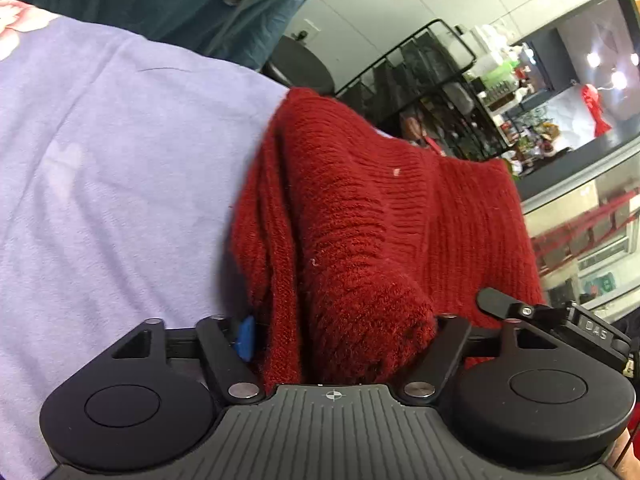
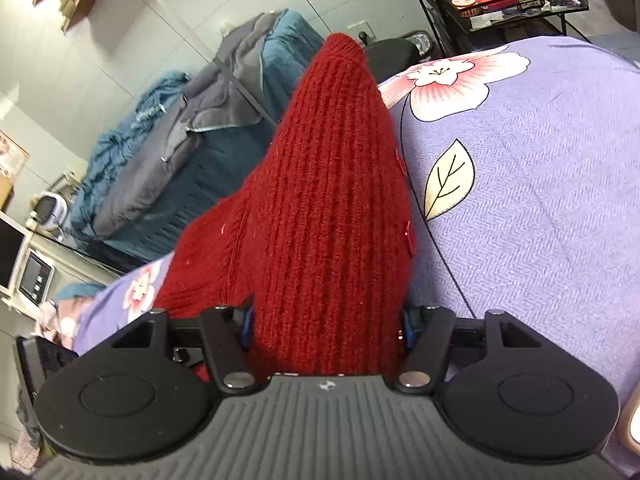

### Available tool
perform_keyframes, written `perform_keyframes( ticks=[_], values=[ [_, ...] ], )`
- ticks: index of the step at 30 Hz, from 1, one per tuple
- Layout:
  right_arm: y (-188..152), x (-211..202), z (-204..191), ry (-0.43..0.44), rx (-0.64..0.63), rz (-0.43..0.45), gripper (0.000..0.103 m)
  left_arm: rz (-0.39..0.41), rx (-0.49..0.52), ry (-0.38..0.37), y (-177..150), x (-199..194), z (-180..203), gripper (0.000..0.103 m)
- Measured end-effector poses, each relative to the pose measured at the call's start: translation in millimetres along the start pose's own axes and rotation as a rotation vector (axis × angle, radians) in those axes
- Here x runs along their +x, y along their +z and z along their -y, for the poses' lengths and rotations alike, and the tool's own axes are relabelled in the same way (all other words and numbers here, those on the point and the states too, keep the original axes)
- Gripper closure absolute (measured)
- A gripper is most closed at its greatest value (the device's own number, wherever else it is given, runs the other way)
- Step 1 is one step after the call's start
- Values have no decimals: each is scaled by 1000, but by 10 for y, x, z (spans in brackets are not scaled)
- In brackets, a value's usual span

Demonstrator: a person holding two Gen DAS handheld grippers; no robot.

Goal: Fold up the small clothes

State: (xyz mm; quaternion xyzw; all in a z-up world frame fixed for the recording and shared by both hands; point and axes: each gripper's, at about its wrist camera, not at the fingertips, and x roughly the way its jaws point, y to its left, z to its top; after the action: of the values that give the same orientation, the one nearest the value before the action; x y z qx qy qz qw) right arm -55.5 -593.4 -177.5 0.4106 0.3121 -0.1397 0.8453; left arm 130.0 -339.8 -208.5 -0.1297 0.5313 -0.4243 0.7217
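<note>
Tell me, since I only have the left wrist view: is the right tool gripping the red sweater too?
Observer: Yes. The right tool has the red sweater bunched between its fingers, and the knit fills the whole gap.
Operator: Does that end lie flat on the bed?
Observer: No. From the tool it rises to a narrow peak that shows against the wall, above the edge of the purple bedspread.
Operator: Any fastenings on it?
Observer: What look like red buttons sit along its right edge.
</note>
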Motion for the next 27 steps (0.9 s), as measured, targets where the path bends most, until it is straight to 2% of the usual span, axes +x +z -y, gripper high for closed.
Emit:
perform_keyframes(
  ticks=[4,7,12,19,21,24,27],
  values=[
    [32,-6,100,3,-17,-6,30,-11,57,58,55,-4,95,0],
    [49,-59,5,-33,-43,-7,28,-9,127,126,118,-36,246,0],
    [59,-253,-241,-127,-139,9,26,-15,291,255,138,-186,526,0],
    [-88,-635,-579,-288,-319,43,19,-61,570,487,44,-571,841,0],
    [-136,-737,-695,-319,-354,39,17,-79,597,526,17,-726,902,0],
    [-196,-871,-861,-312,-353,17,11,-88,607,568,-12,-964,996,0],
    [-256,-956,-1059,-311,-368,-2,8,-64,640,608,-57,-1151,1146,0]
  ],
)
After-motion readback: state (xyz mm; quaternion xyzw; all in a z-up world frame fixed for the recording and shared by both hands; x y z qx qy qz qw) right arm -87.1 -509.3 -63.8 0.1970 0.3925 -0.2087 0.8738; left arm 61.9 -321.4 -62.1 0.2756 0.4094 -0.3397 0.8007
